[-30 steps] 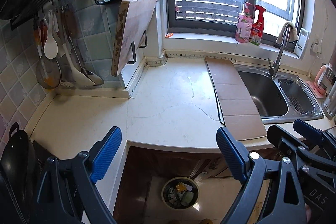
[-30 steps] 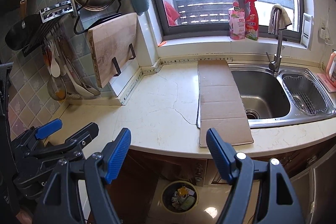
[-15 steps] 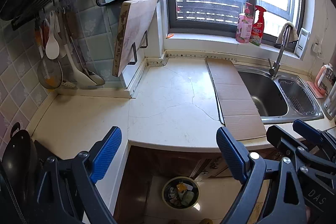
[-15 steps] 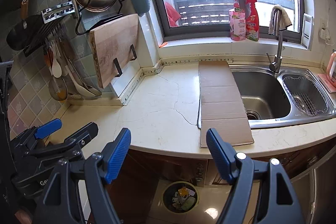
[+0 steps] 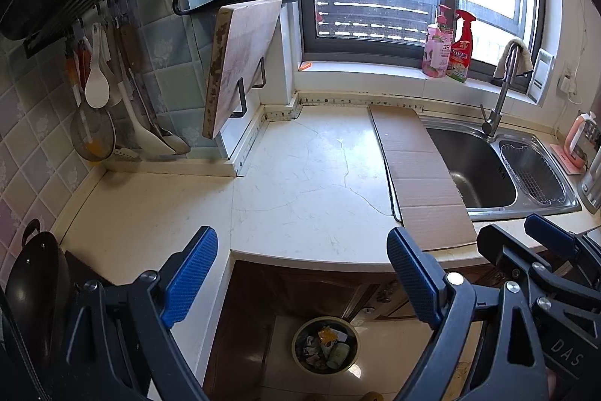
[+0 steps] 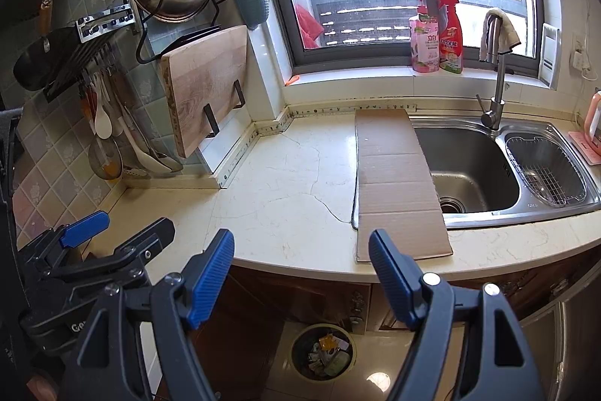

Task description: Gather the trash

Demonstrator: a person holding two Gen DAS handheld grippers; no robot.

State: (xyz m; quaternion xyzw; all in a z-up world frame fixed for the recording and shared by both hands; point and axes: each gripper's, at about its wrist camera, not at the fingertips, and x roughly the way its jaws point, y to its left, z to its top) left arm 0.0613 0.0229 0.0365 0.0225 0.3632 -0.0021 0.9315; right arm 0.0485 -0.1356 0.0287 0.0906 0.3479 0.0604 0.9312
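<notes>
A round trash bin [image 5: 325, 344] holding several wrappers and scraps stands on the tiled floor below the counter edge; it also shows in the right wrist view [image 6: 323, 351]. My left gripper [image 5: 302, 275] is open and empty, held above the bin in front of the counter. My right gripper [image 6: 301, 279] is open and empty, beside the left one. The left gripper shows at the left of the right wrist view [image 6: 112, 228]. A long strip of brown cardboard [image 5: 417, 171] lies flat on the counter along the sink's left edge, also seen in the right wrist view [image 6: 398, 183].
A cream stone counter [image 5: 300, 183] runs from the left wall to a steel double sink [image 6: 499, 171] with a tap [image 6: 496, 96]. A wooden cutting board [image 6: 204, 89] and hanging utensils [image 5: 109, 100] line the tiled wall. Two bottles [image 5: 449, 44] stand on the windowsill. A black pan [image 5: 33, 292] sits at the left.
Both views have shifted slightly, the scene sliding a little right and down. Both grippers stay open and empty; nothing on the counter has moved.
</notes>
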